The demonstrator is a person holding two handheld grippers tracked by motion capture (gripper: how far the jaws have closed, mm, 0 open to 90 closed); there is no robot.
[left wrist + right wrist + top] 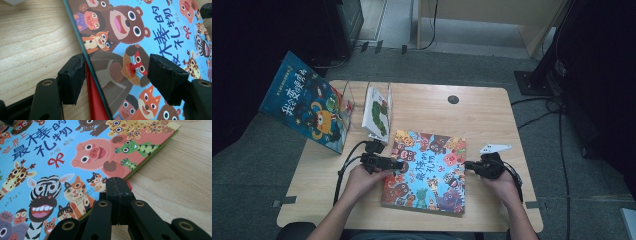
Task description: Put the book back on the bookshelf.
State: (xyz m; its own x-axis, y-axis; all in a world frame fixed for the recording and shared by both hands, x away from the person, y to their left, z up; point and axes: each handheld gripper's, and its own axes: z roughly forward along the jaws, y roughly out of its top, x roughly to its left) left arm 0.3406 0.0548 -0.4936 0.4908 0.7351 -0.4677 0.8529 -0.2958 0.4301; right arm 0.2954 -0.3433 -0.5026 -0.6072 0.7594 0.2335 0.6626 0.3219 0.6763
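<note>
left tool (pixel 117 75) agape astride picture book (pixel 427 172) cover edge, right tool (pixel 117 188) clenched empty against opposite edge

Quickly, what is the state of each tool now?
Left tool: open, its jaws astride the picture book's lifted cover edge.
Right tool: shut, empty, at the book's other edge.

Pale matt wood grain on the table (pixel 482 115), smooth printed card cover on the picture book (pixel 427 172), rough black pads (pixel 165 75).
</note>
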